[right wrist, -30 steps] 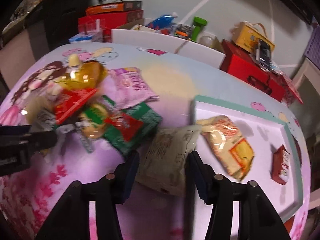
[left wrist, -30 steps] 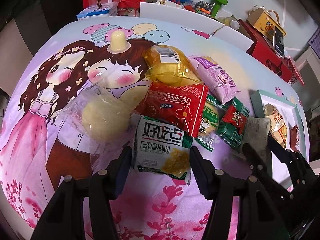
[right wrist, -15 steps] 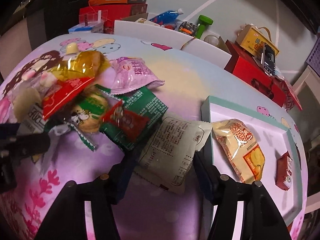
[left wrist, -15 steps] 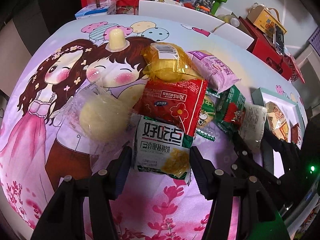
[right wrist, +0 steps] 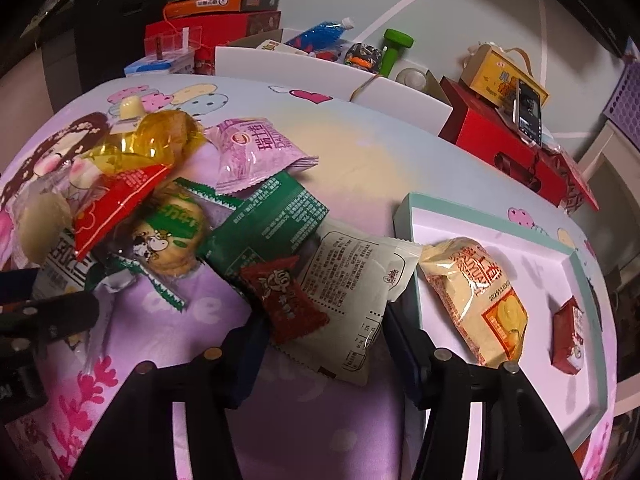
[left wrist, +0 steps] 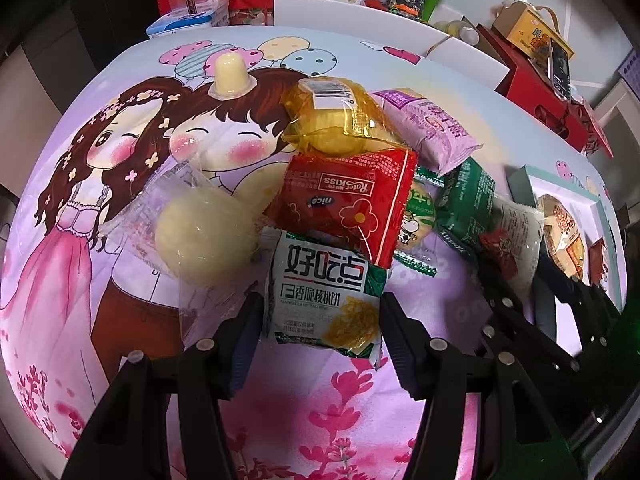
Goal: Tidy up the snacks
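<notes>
A heap of snack packets lies on the cartoon-print cloth. My left gripper [left wrist: 318,322] is open, its fingers either side of a white and green biscuit packet [left wrist: 322,292]; a red packet [left wrist: 352,204] overlaps the far end. My right gripper [right wrist: 324,338] is open around a cream packet [right wrist: 352,280] with a small dark red packet [right wrist: 286,300] lying on it. The cream packet leans on the rim of the teal-edged tray [right wrist: 404,216], which holds a yellow packet [right wrist: 480,296] and a small red packet [right wrist: 568,334]. The right gripper also shows in the left wrist view [left wrist: 516,300].
A green packet [right wrist: 266,224], a purple packet [right wrist: 256,152], a round cookie pack [right wrist: 170,236], a yellow-wrapped cake [left wrist: 340,120], a clear-wrapped bun [left wrist: 204,236] and a jelly cup [left wrist: 230,76] lie around. Boxes, bottles and a white board [right wrist: 320,76] crowd the far edge.
My right gripper has moved left toward the heap and its jaws have spread wider around the cream packet, with the small dark red packet now between them too. My left gripper has stayed put.
</notes>
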`<action>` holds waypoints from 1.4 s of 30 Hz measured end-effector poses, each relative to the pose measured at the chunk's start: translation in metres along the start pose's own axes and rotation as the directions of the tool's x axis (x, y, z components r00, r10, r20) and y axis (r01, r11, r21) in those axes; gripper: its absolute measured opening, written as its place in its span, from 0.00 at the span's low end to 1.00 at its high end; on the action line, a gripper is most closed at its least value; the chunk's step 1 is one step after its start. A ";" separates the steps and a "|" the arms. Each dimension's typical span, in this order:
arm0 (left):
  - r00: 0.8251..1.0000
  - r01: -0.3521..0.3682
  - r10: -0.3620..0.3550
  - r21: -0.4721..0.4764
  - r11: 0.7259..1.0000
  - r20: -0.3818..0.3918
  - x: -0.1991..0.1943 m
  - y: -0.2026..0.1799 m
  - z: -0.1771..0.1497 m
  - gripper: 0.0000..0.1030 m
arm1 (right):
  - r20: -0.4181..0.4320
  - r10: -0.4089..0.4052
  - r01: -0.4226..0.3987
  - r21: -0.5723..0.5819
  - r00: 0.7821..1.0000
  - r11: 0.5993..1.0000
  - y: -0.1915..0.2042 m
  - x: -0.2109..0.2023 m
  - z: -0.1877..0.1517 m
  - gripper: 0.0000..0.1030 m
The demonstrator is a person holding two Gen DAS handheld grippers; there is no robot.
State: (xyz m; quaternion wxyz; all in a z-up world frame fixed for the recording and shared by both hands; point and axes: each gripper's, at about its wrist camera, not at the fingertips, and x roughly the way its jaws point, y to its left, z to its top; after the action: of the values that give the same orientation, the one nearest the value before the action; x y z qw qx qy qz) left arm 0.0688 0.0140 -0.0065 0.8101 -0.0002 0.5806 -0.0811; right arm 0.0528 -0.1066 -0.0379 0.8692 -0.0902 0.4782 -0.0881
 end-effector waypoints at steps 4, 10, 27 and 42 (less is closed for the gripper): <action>1.000 0.005 -0.005 0.001 1.000 0.003 -0.002 0.001 -0.001 0.58 | 0.002 0.010 -0.010 0.014 1.000 1.000 -0.006 -0.012 -0.006 0.35; 1.000 0.001 -0.001 0.002 1.000 0.011 -0.006 0.002 -0.002 0.58 | 0.001 0.057 -0.057 0.052 0.998 0.997 -0.017 -0.021 -0.011 0.26; 1.000 -0.019 0.020 0.021 1.000 -0.020 0.002 -0.001 -0.001 0.58 | 0.068 0.103 -0.099 -0.054 0.992 0.994 -0.002 -0.033 0.001 0.52; 0.999 -0.001 0.002 0.014 1.000 -0.041 0.010 0.001 0.000 0.62 | 0.055 0.034 -0.028 -0.102 0.998 0.994 0.007 -0.018 0.002 0.28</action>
State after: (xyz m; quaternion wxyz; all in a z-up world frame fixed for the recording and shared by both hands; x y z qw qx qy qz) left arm 0.0717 0.0136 -0.0158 0.7982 0.0075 0.5964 -0.0845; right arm 0.0452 -0.0955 -0.0240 0.8779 -0.1291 0.4587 -0.0477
